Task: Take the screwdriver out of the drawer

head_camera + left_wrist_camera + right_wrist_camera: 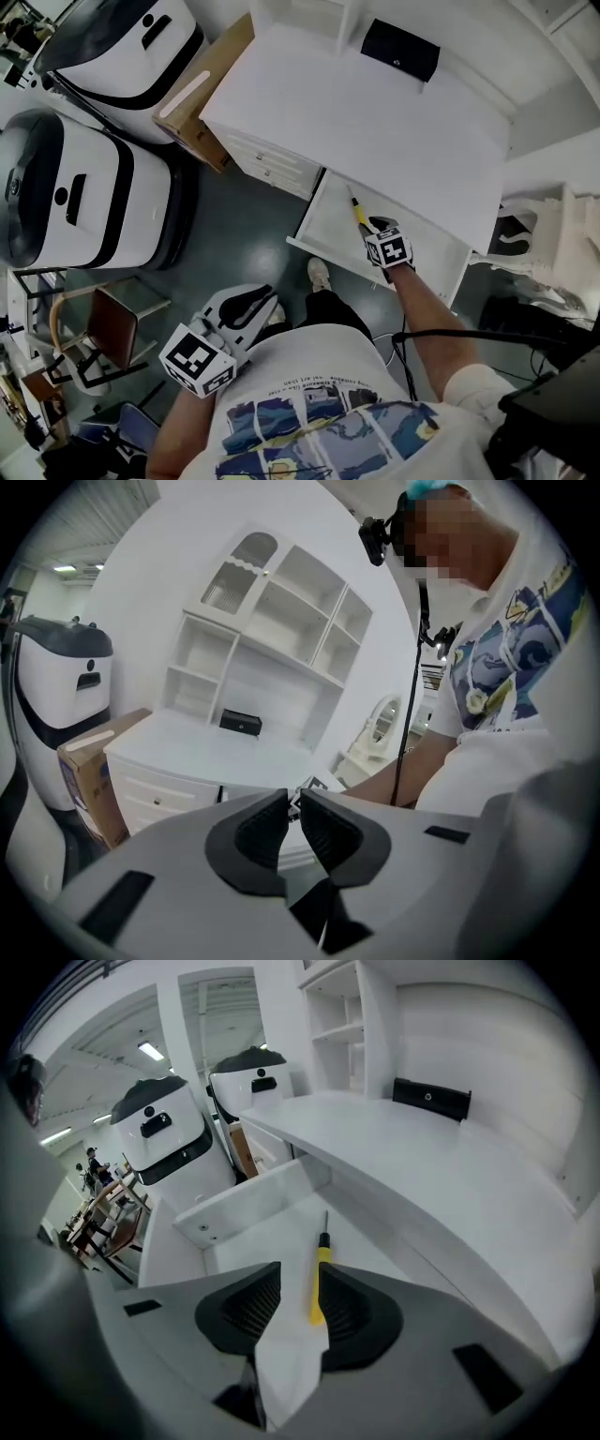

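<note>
Head view. Drawer (323, 225) pulled out from under the near edge of the white surface (375, 112). Inside it, toward the right, the screwdriver (358, 214), with the yellow handle near and the shaft pointing far. Right tool (375, 230) down in the drawer at the handle's near end, aimed steeply down. Left tool (258, 305) close to the person's body, well apart from the drawer. Black box (400, 49) on the far side of the surface. Cardboard box (202, 103) on the floor, just left of the surface.

Left gripper view. Left tool (292, 799) narrow, tips almost together, nothing between them. Beyond it, the surface (197, 742) with the black box (241, 723) below white shelves (272, 621). At right, the person's arm (394, 780) reaching toward the drawer.

Right gripper view. Right tool (300, 1274) wide, both jaws down over the drawer (253, 1199). Screwdriver (321, 1279) flat on the drawer floor, yellow handle between the jaws and closer to the right one; contact with that pad impossible to tell. Shaft pointing far, toward the underside of the surface (422, 1157). Black box (429, 1099) on top, far right.
</note>
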Demonstrator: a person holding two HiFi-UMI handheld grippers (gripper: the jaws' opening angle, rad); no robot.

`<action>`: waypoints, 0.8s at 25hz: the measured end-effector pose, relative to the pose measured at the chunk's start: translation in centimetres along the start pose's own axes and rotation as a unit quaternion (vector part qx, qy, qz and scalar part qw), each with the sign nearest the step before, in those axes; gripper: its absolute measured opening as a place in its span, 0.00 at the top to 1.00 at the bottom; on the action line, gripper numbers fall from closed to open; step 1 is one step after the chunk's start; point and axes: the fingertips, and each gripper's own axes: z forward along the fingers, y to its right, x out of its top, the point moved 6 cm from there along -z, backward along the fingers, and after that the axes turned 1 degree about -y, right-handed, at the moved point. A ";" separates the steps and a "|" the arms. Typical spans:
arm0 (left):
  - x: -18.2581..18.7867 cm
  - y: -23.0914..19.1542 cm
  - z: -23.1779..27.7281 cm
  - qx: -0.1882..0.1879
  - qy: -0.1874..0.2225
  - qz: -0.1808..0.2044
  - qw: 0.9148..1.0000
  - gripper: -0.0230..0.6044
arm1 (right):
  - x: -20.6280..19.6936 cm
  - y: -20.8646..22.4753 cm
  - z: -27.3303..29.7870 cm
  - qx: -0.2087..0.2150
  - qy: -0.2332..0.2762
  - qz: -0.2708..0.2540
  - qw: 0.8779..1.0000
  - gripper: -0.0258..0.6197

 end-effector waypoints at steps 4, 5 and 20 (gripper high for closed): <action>1.1 -0.9 1.2 0.019 -0.013 -0.003 1.000 0.91 | 0.2 1.3 3.0 -0.004 -0.023 -0.005 1.000 0.72; 1.2 -1.1 1.3 0.024 -0.017 -0.005 1.000 0.91 | 0.2 1.5 3.6 -0.005 -0.028 -0.004 1.000 0.72; 3.0 -3.0 3.0 0.061 -0.027 -0.017 0.998 0.91 | -0.7 2.0 8.1 -0.018 -0.064 0.007 0.998 0.78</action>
